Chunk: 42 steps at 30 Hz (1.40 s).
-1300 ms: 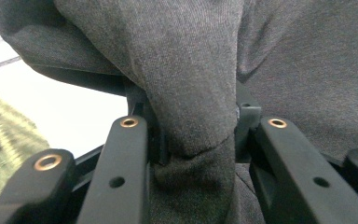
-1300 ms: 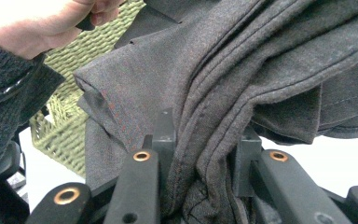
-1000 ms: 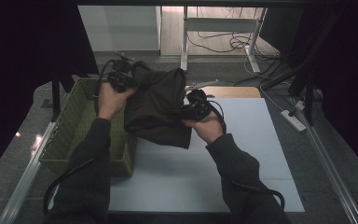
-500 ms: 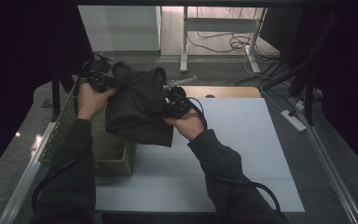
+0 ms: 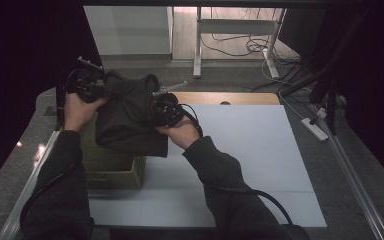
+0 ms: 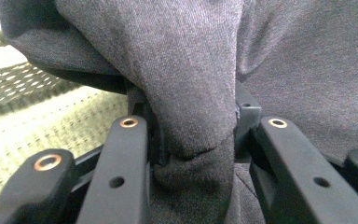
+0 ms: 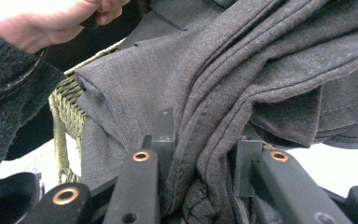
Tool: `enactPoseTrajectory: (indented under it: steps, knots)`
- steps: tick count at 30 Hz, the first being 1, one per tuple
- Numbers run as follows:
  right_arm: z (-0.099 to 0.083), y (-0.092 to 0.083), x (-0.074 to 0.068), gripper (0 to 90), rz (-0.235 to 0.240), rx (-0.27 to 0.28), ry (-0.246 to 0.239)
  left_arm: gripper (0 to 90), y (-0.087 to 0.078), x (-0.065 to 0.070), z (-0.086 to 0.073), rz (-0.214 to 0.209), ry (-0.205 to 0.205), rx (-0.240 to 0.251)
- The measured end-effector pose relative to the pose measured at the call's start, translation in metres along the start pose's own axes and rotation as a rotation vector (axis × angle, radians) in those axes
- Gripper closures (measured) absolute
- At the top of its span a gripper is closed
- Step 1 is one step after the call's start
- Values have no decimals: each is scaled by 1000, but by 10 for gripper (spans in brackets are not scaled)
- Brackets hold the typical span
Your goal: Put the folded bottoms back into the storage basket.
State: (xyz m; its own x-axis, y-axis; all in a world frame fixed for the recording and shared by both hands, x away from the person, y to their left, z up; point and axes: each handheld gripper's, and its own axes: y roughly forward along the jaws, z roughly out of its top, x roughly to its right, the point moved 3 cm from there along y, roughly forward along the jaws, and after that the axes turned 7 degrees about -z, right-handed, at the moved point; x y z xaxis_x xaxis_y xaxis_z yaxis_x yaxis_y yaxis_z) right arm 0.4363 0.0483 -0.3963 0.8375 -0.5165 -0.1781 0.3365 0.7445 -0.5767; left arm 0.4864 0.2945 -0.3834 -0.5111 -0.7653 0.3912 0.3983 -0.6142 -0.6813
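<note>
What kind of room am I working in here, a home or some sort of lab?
Most likely a lab or recording workspace, not a home: a bare white tabletop, loose black cables on the floor behind it, and a white power strip lying beside the table.

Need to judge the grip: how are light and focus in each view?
High view: dim, the dark garment blends into the sleeves. Left gripper view: sharp weave where the left gripper pinches. Right gripper view: folds clear at the right gripper, background blown out white.
</note>
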Motion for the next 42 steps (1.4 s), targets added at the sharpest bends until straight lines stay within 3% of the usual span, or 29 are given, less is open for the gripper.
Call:
enactPoseTrajectory:
  steps: [20,28,35,42]
  knots:
    - [13,52,-31,687,6,-40,-31,664,-19,-51,-36,10,-83,-16]
    - [12,72,-40,684,1,-55,-37,662,-17,-68,-49,17,-108,-37]
    - [8,90,-49,682,3,-72,-29,651,-16,-78,-60,65,-106,-76]
    - [-3,103,-52,662,-41,-113,-73,627,-2,-87,-70,87,-108,-109]
